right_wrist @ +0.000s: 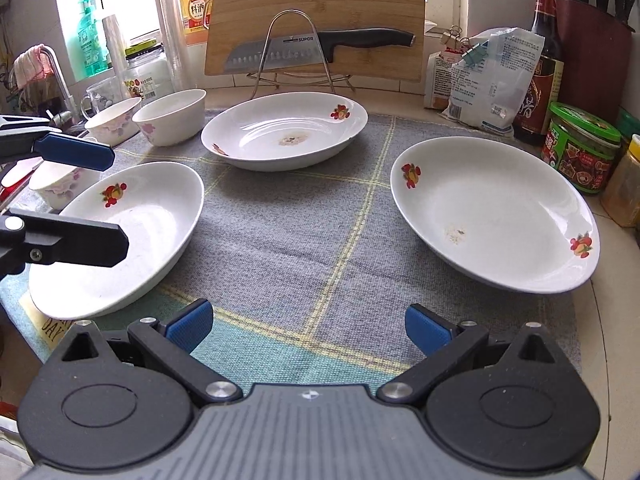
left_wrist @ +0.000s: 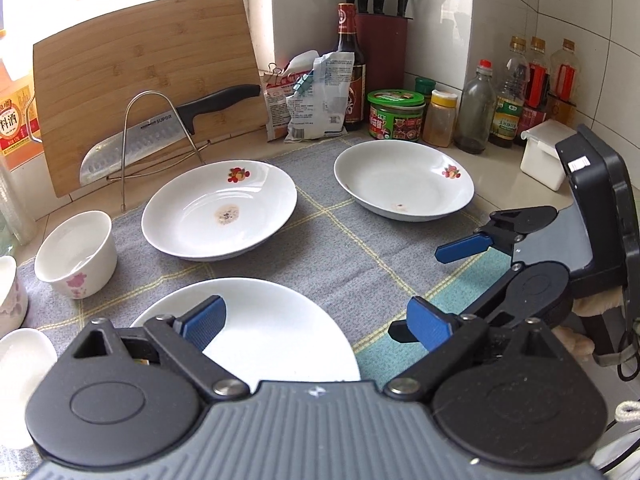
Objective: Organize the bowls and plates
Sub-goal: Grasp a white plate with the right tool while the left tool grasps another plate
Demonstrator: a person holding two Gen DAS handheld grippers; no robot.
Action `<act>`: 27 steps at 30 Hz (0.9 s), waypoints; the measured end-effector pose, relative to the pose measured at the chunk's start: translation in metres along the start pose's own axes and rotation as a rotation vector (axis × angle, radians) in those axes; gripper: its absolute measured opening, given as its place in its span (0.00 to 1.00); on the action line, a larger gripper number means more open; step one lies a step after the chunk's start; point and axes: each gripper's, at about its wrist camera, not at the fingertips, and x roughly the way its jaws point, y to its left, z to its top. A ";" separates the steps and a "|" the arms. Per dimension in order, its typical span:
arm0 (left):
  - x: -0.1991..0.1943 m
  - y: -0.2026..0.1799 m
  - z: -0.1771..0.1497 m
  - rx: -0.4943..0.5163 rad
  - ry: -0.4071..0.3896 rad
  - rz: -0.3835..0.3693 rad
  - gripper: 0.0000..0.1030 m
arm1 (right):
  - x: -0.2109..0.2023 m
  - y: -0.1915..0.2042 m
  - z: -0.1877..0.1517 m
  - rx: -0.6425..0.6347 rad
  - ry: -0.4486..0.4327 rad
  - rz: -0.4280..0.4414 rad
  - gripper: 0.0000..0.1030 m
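Fingers: the left gripper (left_wrist: pixel 316 326) stands wide with nothing between its blue pads, hanging over the near plate (right_wrist: pixel 120 236); the right gripper (right_wrist: pixel 310 330) is just as wide and empty, above bare cloth between the plates.
Cloth: a grey checked cloth (right_wrist: pixel 304 232) covers the counter and carries all the crockery.
Plates: three shallow white plates with fruit motifs lie apart on it: the near plate under the left gripper, a far plate (right_wrist: pixel 284 132) in front of the knife stand, and a right plate (right_wrist: pixel 496 212) close to the jars.
Bowls: a white bowl (left_wrist: pixel 76 254) with a pink flower stands left of the far plate, and more flowered bowls crowd the left edge, partly hidden.
Risk, plates: I would guess a pinch on a thin glazed rim could slip, and the plate would drop back and chip.
Risk, right plate: its outer edge seems to reach the cloth's border, so a push might send it against the green-lidded jar (right_wrist: pixel 580 148).
Risk, grippers: the two stand near each other above the near plate, and a careless sweep might knock them together.
Around: a cutting board (left_wrist: pixel 148 92) leans behind a wire stand holding a large knife (left_wrist: pixel 168 132); bottles and packets line the back wall.
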 end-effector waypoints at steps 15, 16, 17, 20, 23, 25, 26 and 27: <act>-0.045 0.059 -0.052 -0.018 0.024 0.033 0.94 | -0.002 0.060 0.021 -0.004 -0.010 -0.025 1.00; -0.046 0.062 -0.055 -0.016 0.031 0.033 0.94 | -0.002 0.062 0.022 0.000 -0.011 -0.017 1.00; -0.047 0.066 -0.062 -0.010 0.046 0.029 0.94 | -0.002 0.065 0.025 0.008 -0.009 -0.006 1.00; -0.048 0.072 -0.075 0.007 0.080 0.024 0.94 | 0.003 0.073 0.029 0.024 0.002 0.027 1.00; -0.043 0.078 -0.086 0.016 0.102 -0.008 0.94 | 0.011 0.082 0.029 0.046 0.038 0.062 1.00; -0.039 0.079 -0.091 0.025 0.112 -0.024 0.94 | 0.015 0.088 0.028 0.052 0.057 0.073 1.00; -0.036 0.079 -0.094 0.029 0.117 -0.028 0.94 | 0.017 0.091 0.027 0.052 0.067 0.073 1.00; -0.033 0.079 -0.095 0.034 0.121 -0.035 0.94 | 0.018 0.094 0.027 0.052 0.077 0.074 1.00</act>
